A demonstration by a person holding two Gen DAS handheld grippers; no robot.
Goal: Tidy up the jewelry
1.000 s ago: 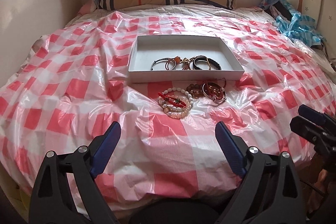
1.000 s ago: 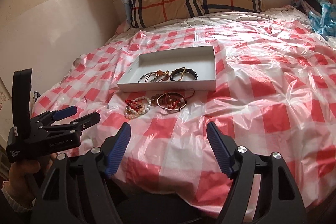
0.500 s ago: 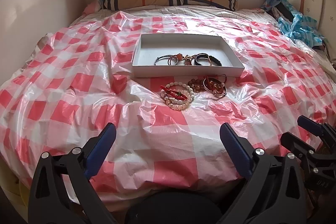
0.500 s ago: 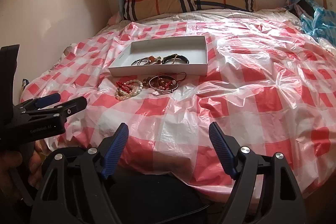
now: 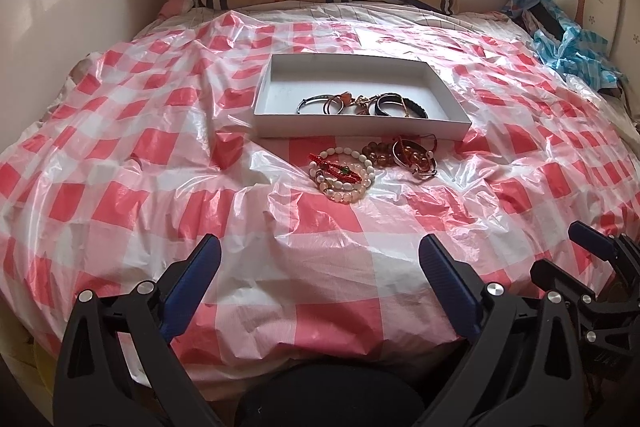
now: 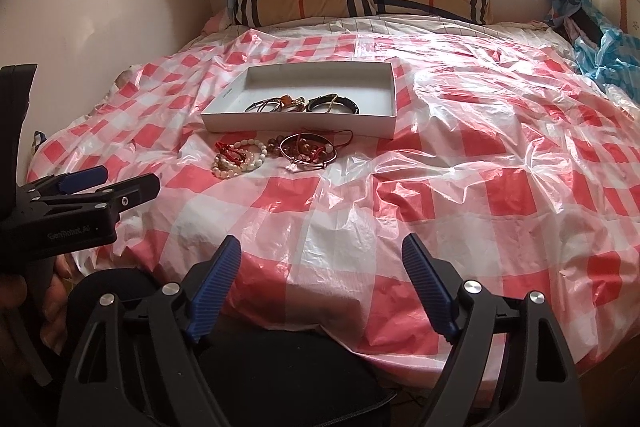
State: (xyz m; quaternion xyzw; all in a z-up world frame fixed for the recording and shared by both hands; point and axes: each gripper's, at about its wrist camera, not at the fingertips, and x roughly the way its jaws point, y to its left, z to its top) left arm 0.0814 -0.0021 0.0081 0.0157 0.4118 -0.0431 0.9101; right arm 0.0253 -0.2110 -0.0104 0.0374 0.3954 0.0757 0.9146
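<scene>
A: status?

B: both my grippers are back at the near edge of the bed, nothing held. left gripper (image 5: 320,263) has been opening and its jaws stand as wide as they go, with only the checked plastic sheet (image 5: 120,155) between them. right gripper (image 6: 322,267) has been opening too, jaws wide, nothing between them

A: where's the jewelry?

B: some already in the white tray (image 5: 448,125), lying along its near wall. the rest is loose on the sheet just in front of the tray: white bead bracelets (image 5: 344,177) with a red cord bracelet on top, and just right of them, touching or nearly, a metal bangle (image 5: 416,157) over brown beads

A: which hand goes?

B: the pile is straight ahead of the left gripper, slightly right of its centre line. from the right gripper it sits ahead and off to the left. both well apart from it, so I'd say the left has the straighter run to the white beads. the right one, if used, suits the bangle side

A: tray orientation?

B: long axis runs across my view, the pile along its near long side, so it's a short lift over that wall
</scene>
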